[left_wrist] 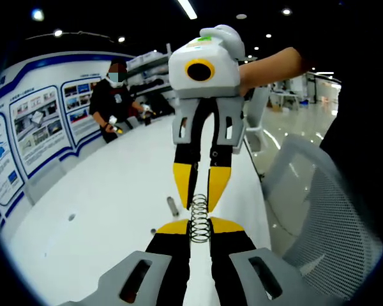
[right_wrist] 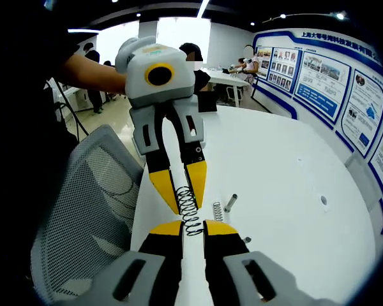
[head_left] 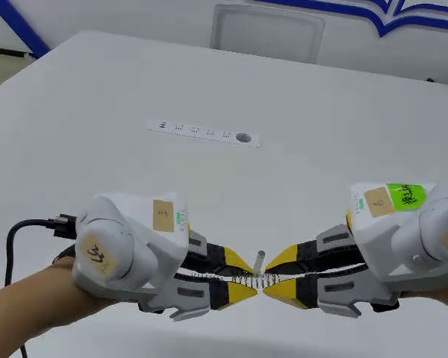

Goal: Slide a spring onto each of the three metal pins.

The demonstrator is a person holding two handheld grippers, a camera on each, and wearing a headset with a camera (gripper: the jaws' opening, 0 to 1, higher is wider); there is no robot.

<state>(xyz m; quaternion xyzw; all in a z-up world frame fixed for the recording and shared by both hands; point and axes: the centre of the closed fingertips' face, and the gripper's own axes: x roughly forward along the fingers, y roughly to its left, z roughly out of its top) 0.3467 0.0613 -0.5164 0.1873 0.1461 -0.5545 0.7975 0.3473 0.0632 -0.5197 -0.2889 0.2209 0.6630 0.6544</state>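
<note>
The left gripper (left_wrist: pixel 199 224) and right gripper (right_wrist: pixel 193 226) are held tip to tip. A spring (head_left: pixel 231 278) is pinched lengthwise between the left jaws. Its free end reaches the right jaws, which are nearly together. Whether they clamp it cannot be told. A metal pin (head_left: pixel 259 259) is seen standing just beyond both sets of tips.

Nothing legible: handwriting on the tan sticker (head_left: pixel 163 215) of the left gripper (head_left: pixel 248 280) and the green sticker (head_left: pixel 408 195) of the right gripper (head_left: pixel 270 277) is unreadable; wall posters (right_wrist: pixel 319 80) too small.
</note>
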